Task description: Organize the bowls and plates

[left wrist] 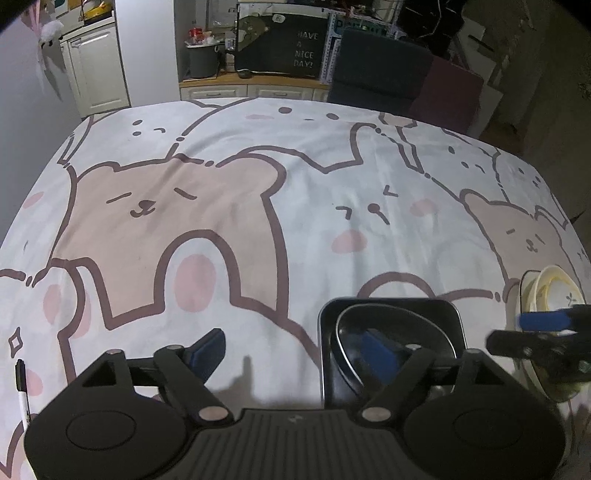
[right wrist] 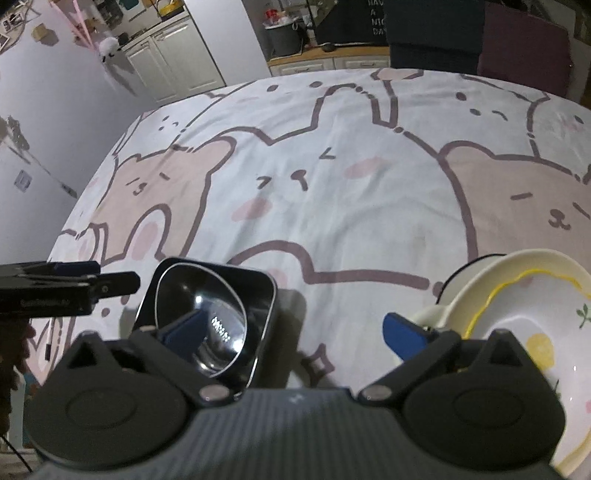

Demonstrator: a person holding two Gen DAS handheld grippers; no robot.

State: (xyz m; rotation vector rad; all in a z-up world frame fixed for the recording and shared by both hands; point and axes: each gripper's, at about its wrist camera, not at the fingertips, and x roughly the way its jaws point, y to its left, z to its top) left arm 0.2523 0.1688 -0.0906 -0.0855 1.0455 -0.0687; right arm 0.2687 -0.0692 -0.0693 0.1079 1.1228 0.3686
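dark sign (left wrist: 295,50) at the back of the room, left wrist view: "have a nice day!" in pale letters, one word to a line.

same sign (right wrist: 375,16) in the right wrist view: cut off at the top edge, only the starts of lines show, "hav", "a", "ni", "da".

left gripper (right wrist: 59,288) body seen from the right wrist view: a line of small print along its side, too blurred to read.

marker pen (left wrist: 22,395) on the cloth: markings too small to read.
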